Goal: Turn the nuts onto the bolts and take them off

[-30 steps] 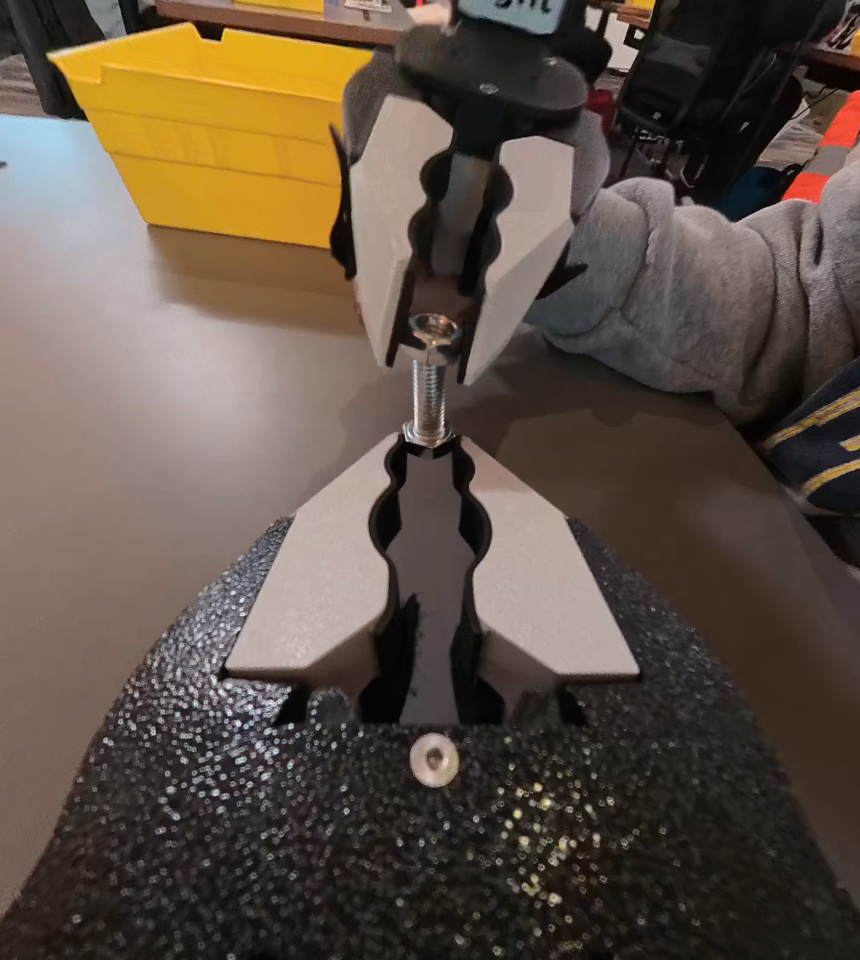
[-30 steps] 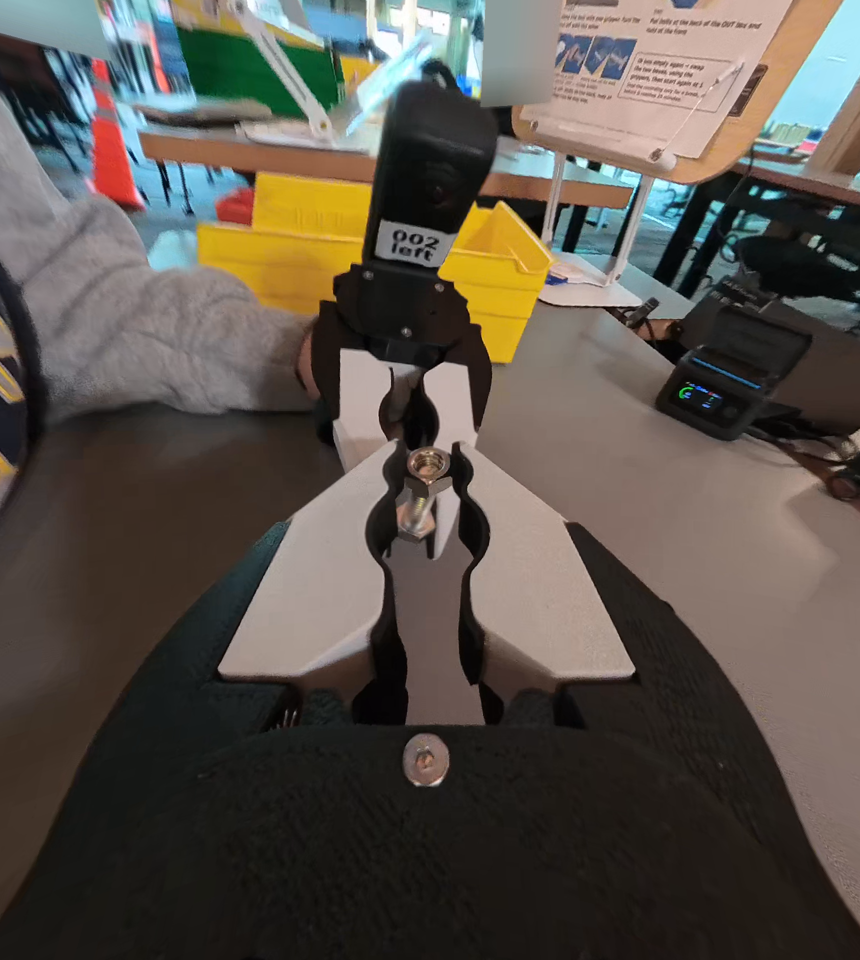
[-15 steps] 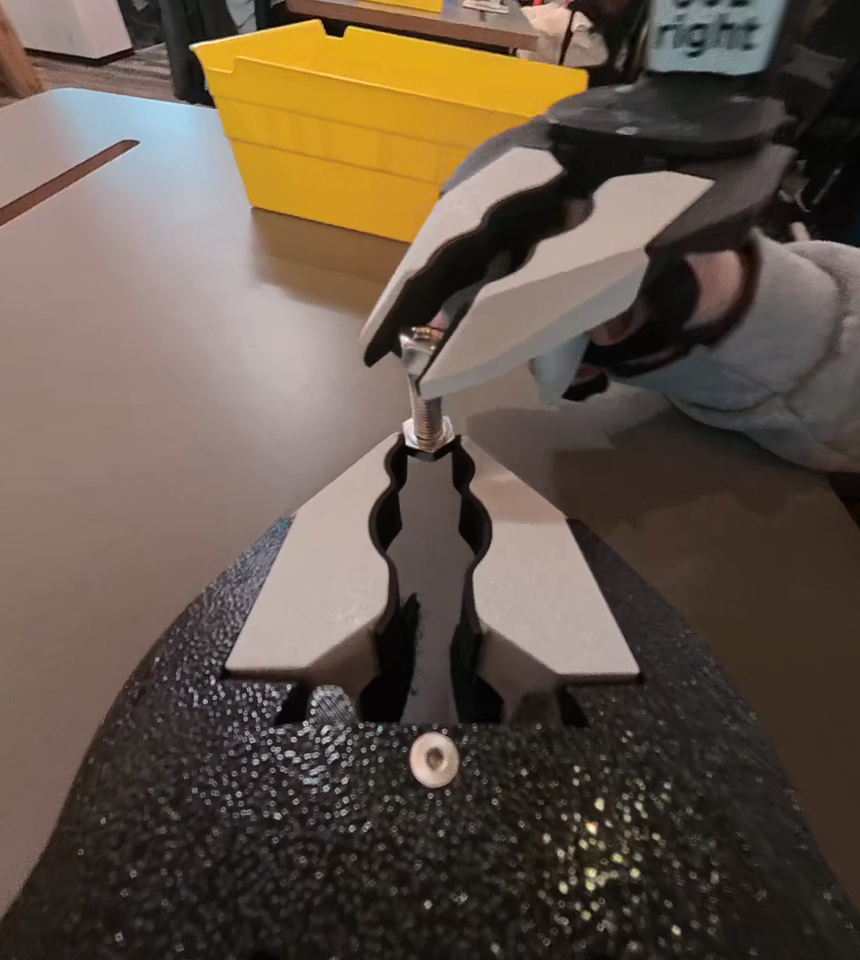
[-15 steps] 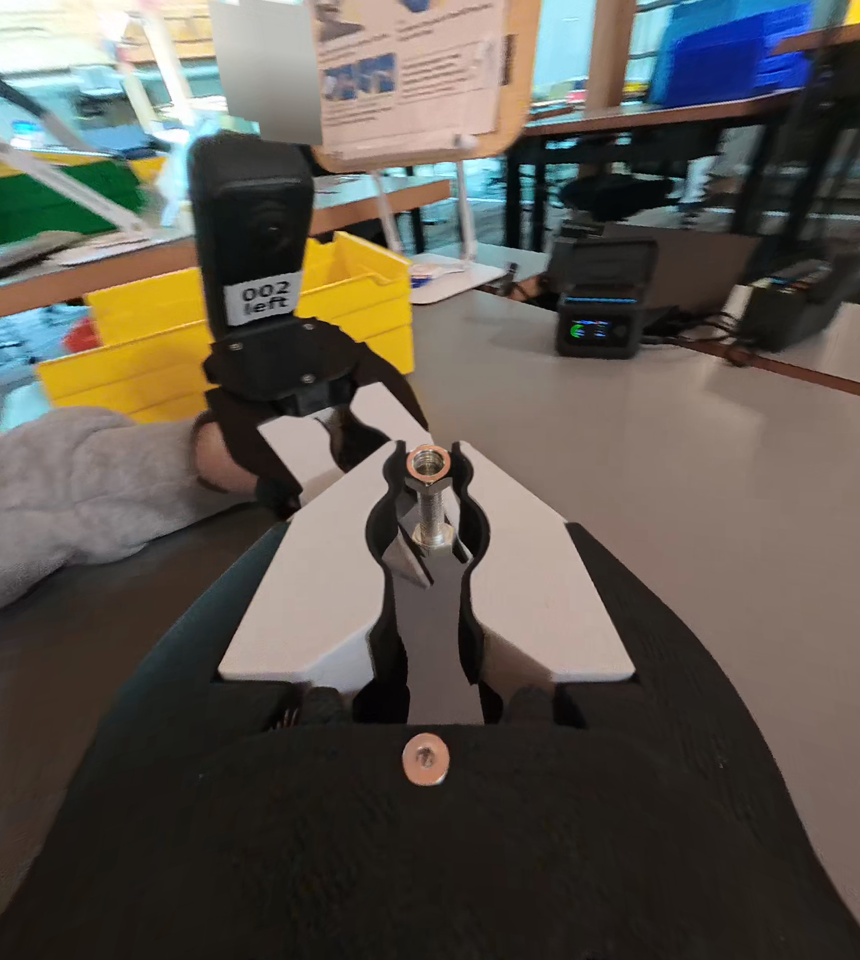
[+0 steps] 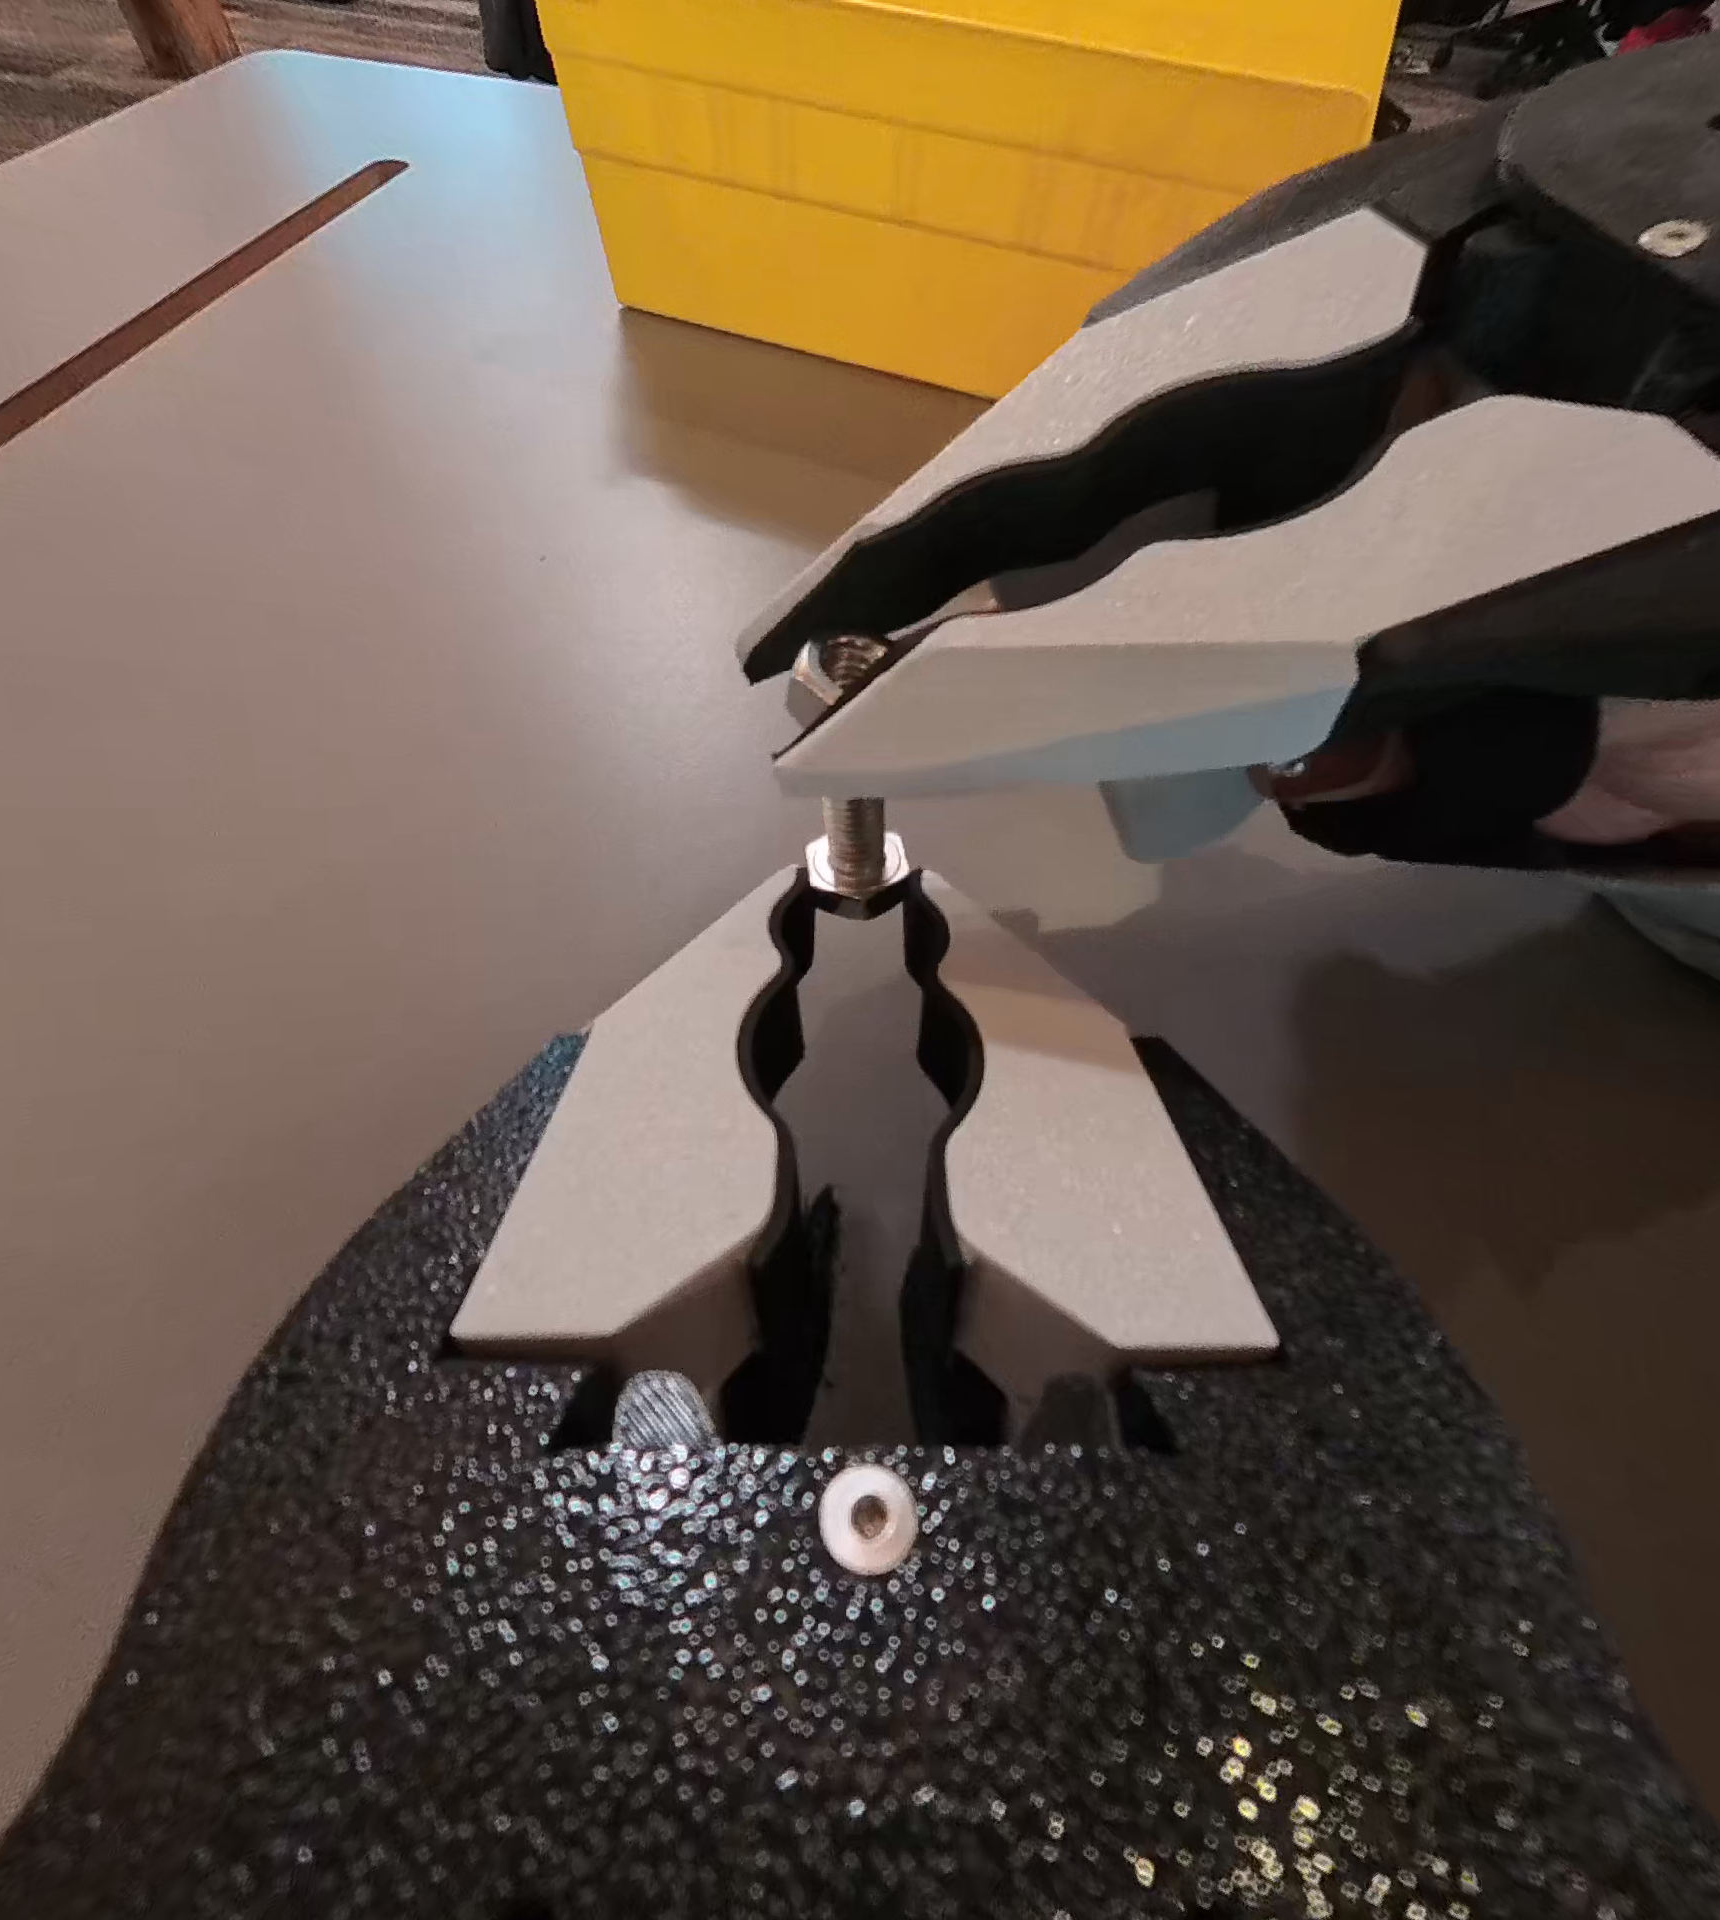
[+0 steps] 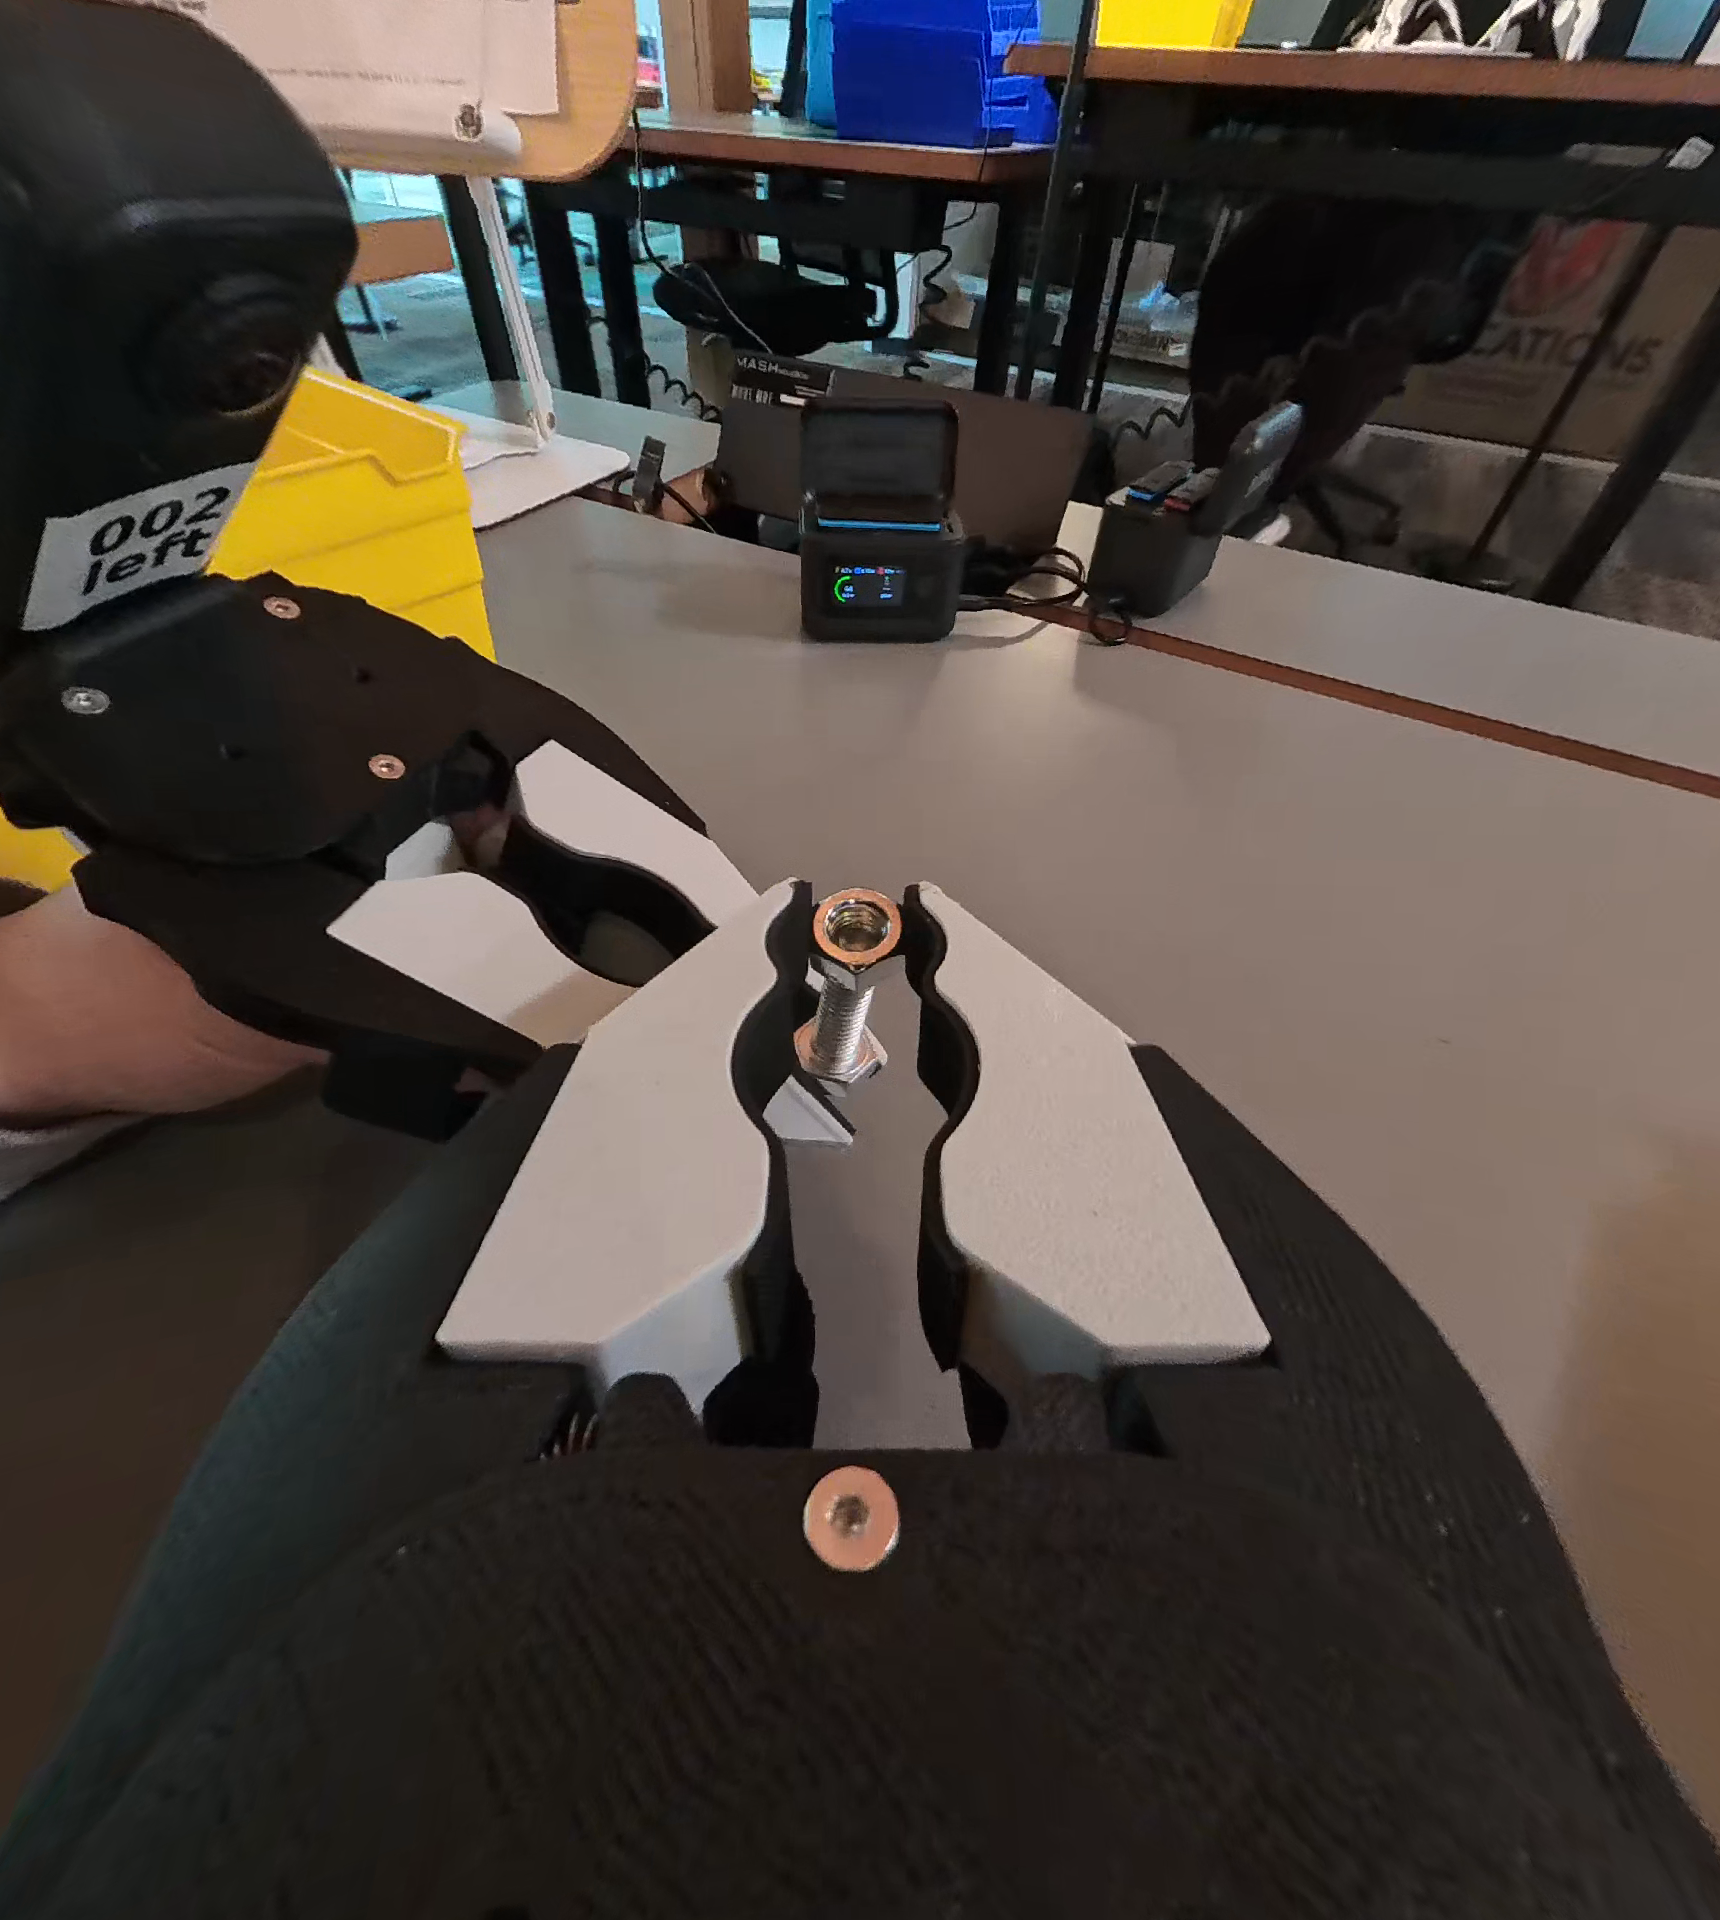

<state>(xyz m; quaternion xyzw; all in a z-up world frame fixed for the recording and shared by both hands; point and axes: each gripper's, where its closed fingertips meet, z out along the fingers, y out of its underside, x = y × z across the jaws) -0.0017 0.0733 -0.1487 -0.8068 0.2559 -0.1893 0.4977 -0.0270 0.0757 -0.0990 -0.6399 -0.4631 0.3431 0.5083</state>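
Left hand-held gripper is closed at its tips on the hex head of a bolt, whose threaded shank stands up out of the tips, above the surface. Right hand-held gripper comes in from the bolt's right and pinches a nut between its tips, directly over the bolt's upper end. From the right wrist view the right hand-held gripper grips the nut, with the bolt running from it towards the camera to the left hand-held gripper. Whether the nut has threads engaged cannot be told. Beyond the bolt stands a yellow bin.
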